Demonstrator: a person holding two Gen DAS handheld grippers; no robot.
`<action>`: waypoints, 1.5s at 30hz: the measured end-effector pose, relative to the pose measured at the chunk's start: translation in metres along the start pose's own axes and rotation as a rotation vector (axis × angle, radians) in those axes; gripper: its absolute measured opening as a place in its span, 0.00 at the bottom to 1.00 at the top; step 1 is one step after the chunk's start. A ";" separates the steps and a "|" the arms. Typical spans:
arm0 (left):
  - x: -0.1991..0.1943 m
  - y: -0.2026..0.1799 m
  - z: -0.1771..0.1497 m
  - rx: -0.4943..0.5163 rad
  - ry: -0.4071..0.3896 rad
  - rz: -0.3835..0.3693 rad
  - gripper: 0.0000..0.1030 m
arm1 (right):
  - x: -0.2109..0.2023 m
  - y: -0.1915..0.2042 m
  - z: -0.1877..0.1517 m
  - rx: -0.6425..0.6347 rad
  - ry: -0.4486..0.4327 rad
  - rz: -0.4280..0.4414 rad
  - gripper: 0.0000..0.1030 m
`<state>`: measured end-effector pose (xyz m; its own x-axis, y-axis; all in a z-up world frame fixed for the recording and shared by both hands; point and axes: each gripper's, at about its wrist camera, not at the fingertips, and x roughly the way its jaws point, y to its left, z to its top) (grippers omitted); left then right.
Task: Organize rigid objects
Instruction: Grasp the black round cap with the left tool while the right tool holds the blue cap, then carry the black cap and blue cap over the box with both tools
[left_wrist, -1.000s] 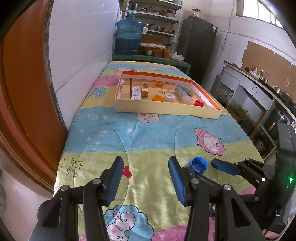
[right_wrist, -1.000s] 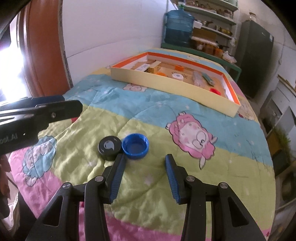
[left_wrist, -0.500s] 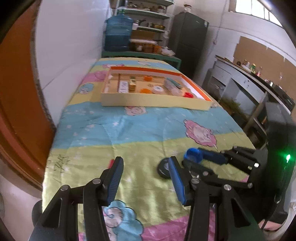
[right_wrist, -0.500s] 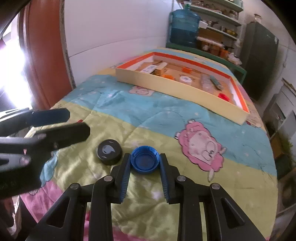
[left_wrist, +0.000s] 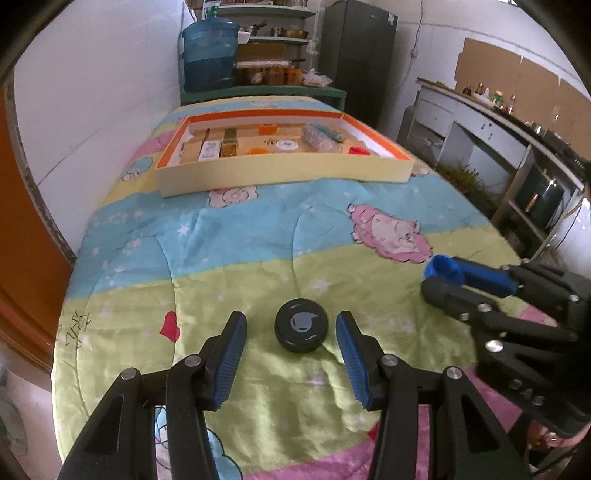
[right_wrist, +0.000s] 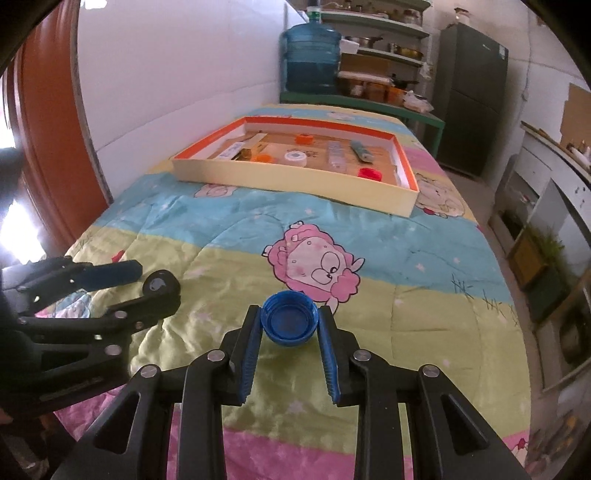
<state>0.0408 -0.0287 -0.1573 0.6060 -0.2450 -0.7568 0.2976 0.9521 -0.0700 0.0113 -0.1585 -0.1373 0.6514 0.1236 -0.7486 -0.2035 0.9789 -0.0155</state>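
A black round lid (left_wrist: 301, 330) lies on the cartoon-print quilt (left_wrist: 236, 251), between the open fingers of my left gripper (left_wrist: 291, 332); the pads do not touch it. It also shows in the right wrist view (right_wrist: 159, 285), partly behind the left gripper's fingers. My right gripper (right_wrist: 289, 320) is shut on a blue bottle cap (right_wrist: 289, 322), open side up, held just above the quilt. That cap shows in the left wrist view (left_wrist: 442, 268) at the right gripper's tip. A shallow orange-rimmed box (left_wrist: 280, 173) sits further back.
The box holds several small items: orange caps (right_wrist: 304, 138), a white lid (right_wrist: 295, 158), a red cap (right_wrist: 370, 172), a clear bottle (right_wrist: 335, 155). A white wall (left_wrist: 92, 110) runs along the left. A water jug (right_wrist: 312, 61), shelves and a fridge stand beyond.
My right gripper closed on the blue cap and lifted it away to the right. My left gripper moved so that the black lid now lies between its open fingers.
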 end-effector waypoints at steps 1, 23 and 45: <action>0.000 -0.001 -0.001 0.006 -0.004 0.007 0.49 | 0.000 0.000 0.000 0.000 0.000 0.002 0.30; -0.017 0.008 0.002 -0.045 -0.044 -0.002 0.29 | -0.004 0.003 0.005 0.017 -0.012 0.015 0.30; -0.029 0.026 0.076 -0.074 -0.119 0.000 0.30 | 0.002 0.007 0.073 -0.051 -0.095 0.033 0.30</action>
<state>0.0875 -0.0108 -0.0880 0.6906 -0.2612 -0.6745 0.2453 0.9618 -0.1213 0.0646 -0.1400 -0.0907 0.7097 0.1725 -0.6831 -0.2608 0.9650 -0.0273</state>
